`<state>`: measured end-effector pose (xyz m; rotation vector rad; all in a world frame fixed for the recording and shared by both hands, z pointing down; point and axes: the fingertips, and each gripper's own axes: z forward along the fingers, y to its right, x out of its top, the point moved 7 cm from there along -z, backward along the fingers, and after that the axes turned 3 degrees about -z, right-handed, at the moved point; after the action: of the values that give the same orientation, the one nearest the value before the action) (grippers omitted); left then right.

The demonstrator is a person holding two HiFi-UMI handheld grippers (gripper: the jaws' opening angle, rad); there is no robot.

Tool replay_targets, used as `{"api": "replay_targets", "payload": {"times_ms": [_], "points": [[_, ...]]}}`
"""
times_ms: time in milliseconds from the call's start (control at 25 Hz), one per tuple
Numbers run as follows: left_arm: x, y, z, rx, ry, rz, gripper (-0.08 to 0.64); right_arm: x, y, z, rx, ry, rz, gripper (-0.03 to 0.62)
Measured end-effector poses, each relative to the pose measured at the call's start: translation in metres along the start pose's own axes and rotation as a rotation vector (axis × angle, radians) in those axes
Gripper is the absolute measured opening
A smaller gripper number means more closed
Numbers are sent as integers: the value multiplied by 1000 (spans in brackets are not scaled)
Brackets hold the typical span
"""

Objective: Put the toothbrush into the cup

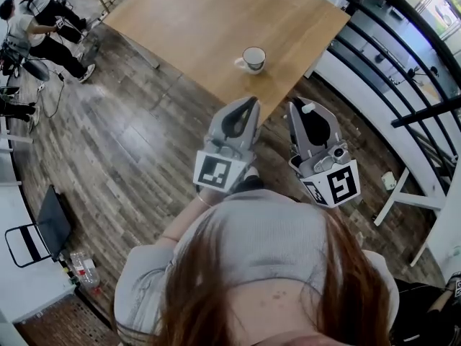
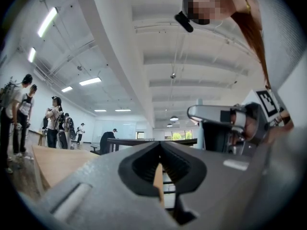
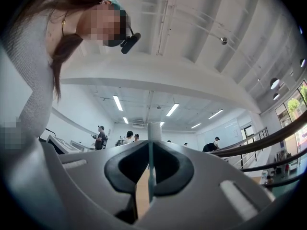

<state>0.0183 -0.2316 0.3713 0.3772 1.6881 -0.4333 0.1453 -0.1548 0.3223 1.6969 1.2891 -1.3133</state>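
A white cup [image 1: 253, 59] with a dark rim and a handle stands near the front corner of the wooden table [image 1: 216, 20]. Both grippers are held side by side just short of that corner, pointing at the table. My right gripper [image 1: 299, 107] is shut on the toothbrush [image 1: 307, 108], whose white head pokes out past the jaw tips. In the right gripper view the thin pale toothbrush [image 3: 154, 131] stands upright, pinched where the jaws of the right gripper [image 3: 149, 146] meet. My left gripper [image 1: 251, 101] is shut with nothing in it; the tips of the left gripper [image 2: 160, 143] touch.
Dark wood floor lies around the table. A black railing [image 1: 403, 56] runs along the right, with a white frame [image 1: 403, 193] below it. Several people [image 1: 36, 27] are at the far left. A folding chair [image 1: 32, 240] and plastic bottles [image 1: 83, 269] are at lower left.
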Motion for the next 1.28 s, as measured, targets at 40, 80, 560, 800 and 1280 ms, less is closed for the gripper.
{"api": "replay_targets", "payload": {"times_ms": [40,80,560,800,1280], "points": [[-1,-4,3,1,-4,-3,3,-2,2,4,-3,-2,3,11],[-2,-8,5,2,-7,-6,3,-4,4,7,-5,-4,5,11],[1,-19,13,54,13,17,3,-9,17,21,45,4,12,9],[5,-15,13,104,10,2,3,-4,35,29,73,10,40,9],[-7,-36,-11,261,-23,6,3,-68,98,111,83,-3,95,8]]}}
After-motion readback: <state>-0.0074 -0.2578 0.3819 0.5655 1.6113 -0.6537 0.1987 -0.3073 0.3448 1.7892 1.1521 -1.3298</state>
